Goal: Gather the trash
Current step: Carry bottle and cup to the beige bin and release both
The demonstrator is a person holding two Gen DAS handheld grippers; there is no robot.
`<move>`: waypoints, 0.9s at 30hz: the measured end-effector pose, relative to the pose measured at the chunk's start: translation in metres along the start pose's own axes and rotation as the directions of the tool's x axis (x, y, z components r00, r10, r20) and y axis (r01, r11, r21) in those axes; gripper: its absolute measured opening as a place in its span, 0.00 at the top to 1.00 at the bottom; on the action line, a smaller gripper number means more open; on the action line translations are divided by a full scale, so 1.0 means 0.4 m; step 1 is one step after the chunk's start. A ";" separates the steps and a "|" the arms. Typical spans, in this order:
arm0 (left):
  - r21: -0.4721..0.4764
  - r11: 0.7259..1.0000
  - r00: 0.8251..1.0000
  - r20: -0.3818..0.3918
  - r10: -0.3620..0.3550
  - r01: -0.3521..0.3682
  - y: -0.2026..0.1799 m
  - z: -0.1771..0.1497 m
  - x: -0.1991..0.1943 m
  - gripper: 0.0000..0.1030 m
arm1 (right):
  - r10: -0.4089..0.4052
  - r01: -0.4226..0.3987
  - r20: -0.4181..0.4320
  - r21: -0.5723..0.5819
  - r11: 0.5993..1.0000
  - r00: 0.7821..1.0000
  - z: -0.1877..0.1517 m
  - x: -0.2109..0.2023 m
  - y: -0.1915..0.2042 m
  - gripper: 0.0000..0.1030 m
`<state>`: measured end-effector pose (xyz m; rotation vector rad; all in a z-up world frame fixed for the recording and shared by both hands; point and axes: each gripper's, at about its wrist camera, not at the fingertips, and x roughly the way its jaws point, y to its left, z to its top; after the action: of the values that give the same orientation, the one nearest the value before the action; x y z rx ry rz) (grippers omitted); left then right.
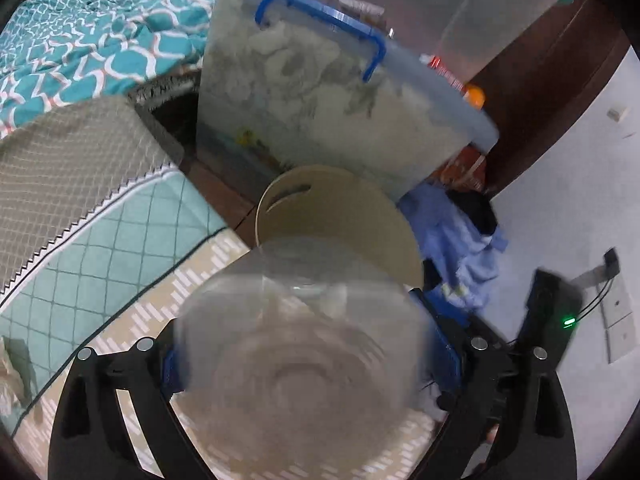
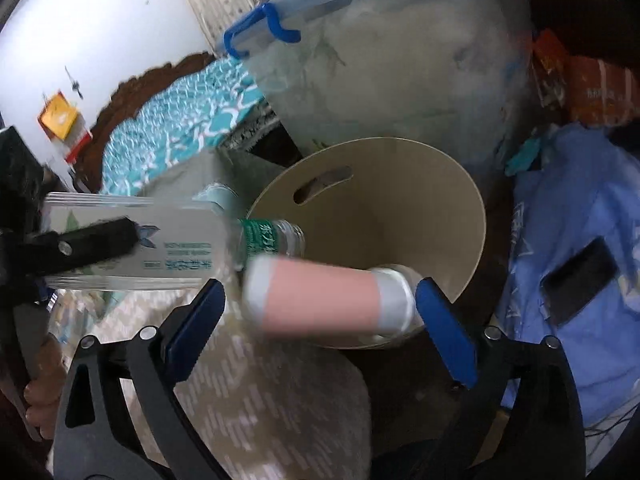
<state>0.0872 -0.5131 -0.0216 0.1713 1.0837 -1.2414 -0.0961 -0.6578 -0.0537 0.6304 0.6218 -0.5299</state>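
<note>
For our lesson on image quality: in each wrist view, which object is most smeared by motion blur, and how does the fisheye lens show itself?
Left wrist view: the clear bottle in the left gripper is smeared worst; dark corners frame the image. Right wrist view: the pink bottle between the right gripper's open fingers is streaked, while the beige bin stays sharper; edges bow outward.

The bin (image 2: 400,216) looks like smooth, matt beige plastic. Behind the bin, the storage box (image 2: 400,80) is cloudy translucent plastic with glossy blue clips (image 2: 260,28). Over the bin's rim, the water bottle (image 2: 160,240) is clear glossy plastic, and the pink bottle (image 2: 320,300) looks smooth. Beside the bin, the blue cloth (image 2: 580,248) is creased.
</note>
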 end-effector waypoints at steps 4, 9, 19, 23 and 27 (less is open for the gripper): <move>0.005 1.000 0.998 0.067 -0.018 0.018 0.005 -0.025 -0.078 0.13 | -0.013 0.013 0.061 0.000 1.000 0.998 -0.012 -0.030 0.016 0.08; 0.012 1.000 0.995 0.095 -0.020 0.019 0.000 -0.048 -0.116 0.16 | -0.034 0.032 0.085 0.031 0.999 0.996 -0.021 -0.039 0.026 0.12; 0.066 0.997 0.999 0.014 0.040 -0.041 -0.039 -0.018 0.072 0.43 | -0.056 0.044 0.115 0.107 0.993 0.992 -0.026 -0.049 0.001 0.17; 0.069 0.996 0.998 0.017 0.061 -0.062 -0.058 0.030 0.111 0.42 | -0.051 0.039 0.109 0.111 0.993 0.993 -0.024 -0.045 -0.001 0.17; 0.065 0.998 1.000 0.009 0.020 -0.020 -0.080 0.049 0.100 0.29 | -0.045 0.033 0.102 0.119 0.992 0.994 -0.023 -0.042 -0.006 0.17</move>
<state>0.0690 -0.5648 -0.0271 0.2257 1.0326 -1.2590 -0.1126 -0.6490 -0.0492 0.6980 0.5077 -0.6352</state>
